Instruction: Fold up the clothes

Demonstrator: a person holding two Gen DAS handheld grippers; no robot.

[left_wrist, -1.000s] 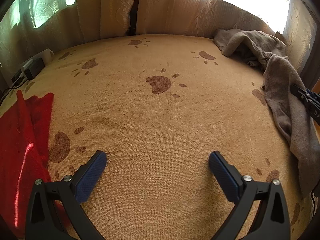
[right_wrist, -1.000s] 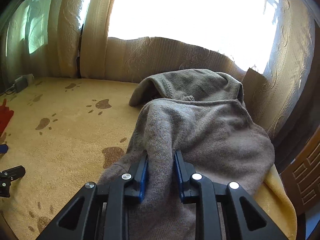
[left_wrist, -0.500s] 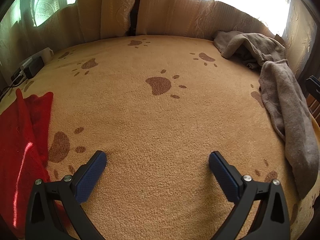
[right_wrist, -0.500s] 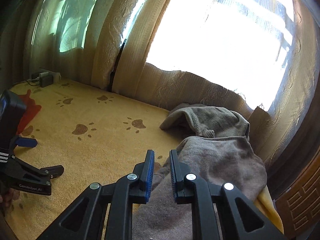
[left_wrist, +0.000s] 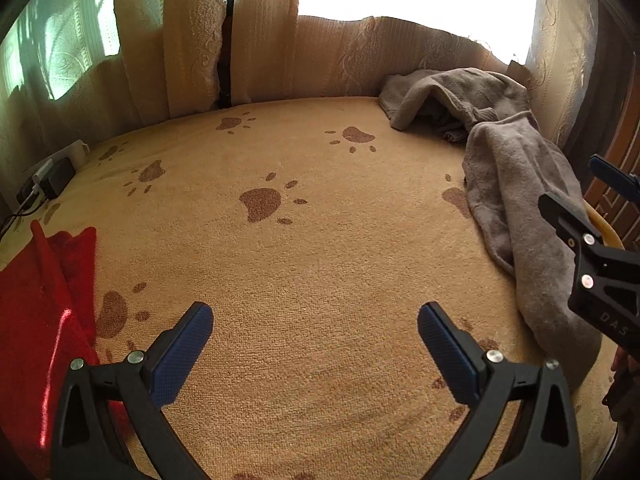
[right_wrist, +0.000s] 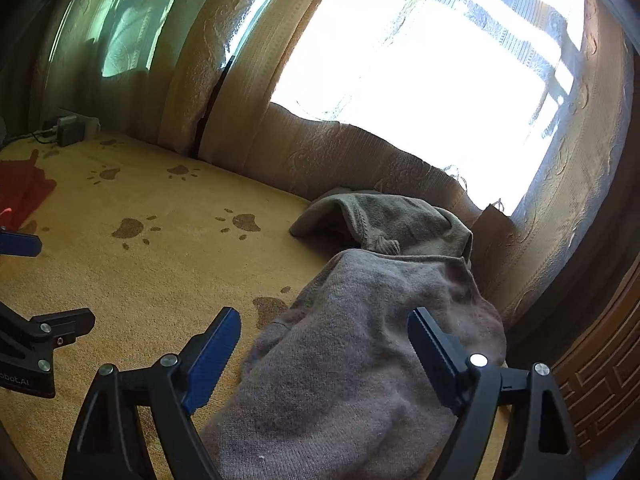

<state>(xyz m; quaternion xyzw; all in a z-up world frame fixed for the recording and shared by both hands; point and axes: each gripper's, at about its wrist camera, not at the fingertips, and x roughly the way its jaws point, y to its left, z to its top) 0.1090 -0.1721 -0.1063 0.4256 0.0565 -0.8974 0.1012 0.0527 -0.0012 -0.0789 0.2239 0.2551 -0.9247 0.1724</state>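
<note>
Right gripper [right_wrist: 324, 346] spread above sweater [right_wrist: 360, 340]

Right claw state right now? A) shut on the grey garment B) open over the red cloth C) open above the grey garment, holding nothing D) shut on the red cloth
C: in the right wrist view the right claw has its blue pads spread wide apart, with the grey garment lying loose on the paw-print blanket between and below them, not pinched.
</note>
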